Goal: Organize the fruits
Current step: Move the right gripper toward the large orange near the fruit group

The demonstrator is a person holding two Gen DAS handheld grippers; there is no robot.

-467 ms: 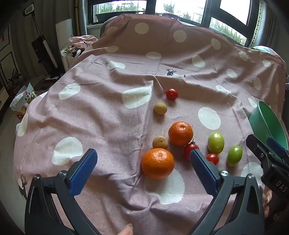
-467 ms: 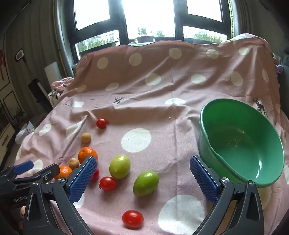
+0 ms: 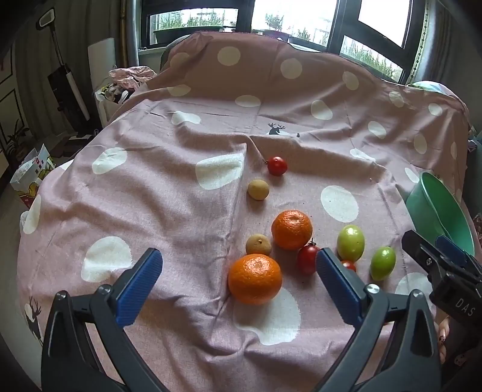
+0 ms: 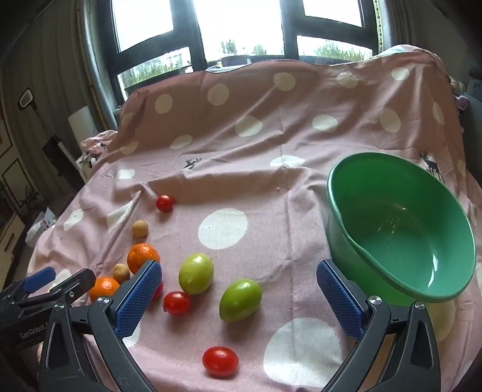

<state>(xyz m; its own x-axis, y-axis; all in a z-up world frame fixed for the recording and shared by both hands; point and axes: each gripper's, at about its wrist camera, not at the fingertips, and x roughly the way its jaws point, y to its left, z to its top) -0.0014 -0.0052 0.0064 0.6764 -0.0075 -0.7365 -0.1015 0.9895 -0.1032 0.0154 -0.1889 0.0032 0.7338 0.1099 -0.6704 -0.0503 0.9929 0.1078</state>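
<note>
pink polka-dot cloth (image 3: 186,211) below windows (image 4: 241,27)

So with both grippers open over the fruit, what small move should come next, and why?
Probably ease the right gripper forward and down onto the nearer green fruit: it lies between the open jaws, closest to the empty green bowl. The left gripper holds nothing either.

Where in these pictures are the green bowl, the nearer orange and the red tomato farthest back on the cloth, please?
Green bowl (image 4: 346,208): right wrist view, on its left wall.
Nearer orange (image 3: 255,279): left wrist view, centre of its peel.
Farthest red tomato (image 3: 277,165): left wrist view, middle of its skin.
</note>
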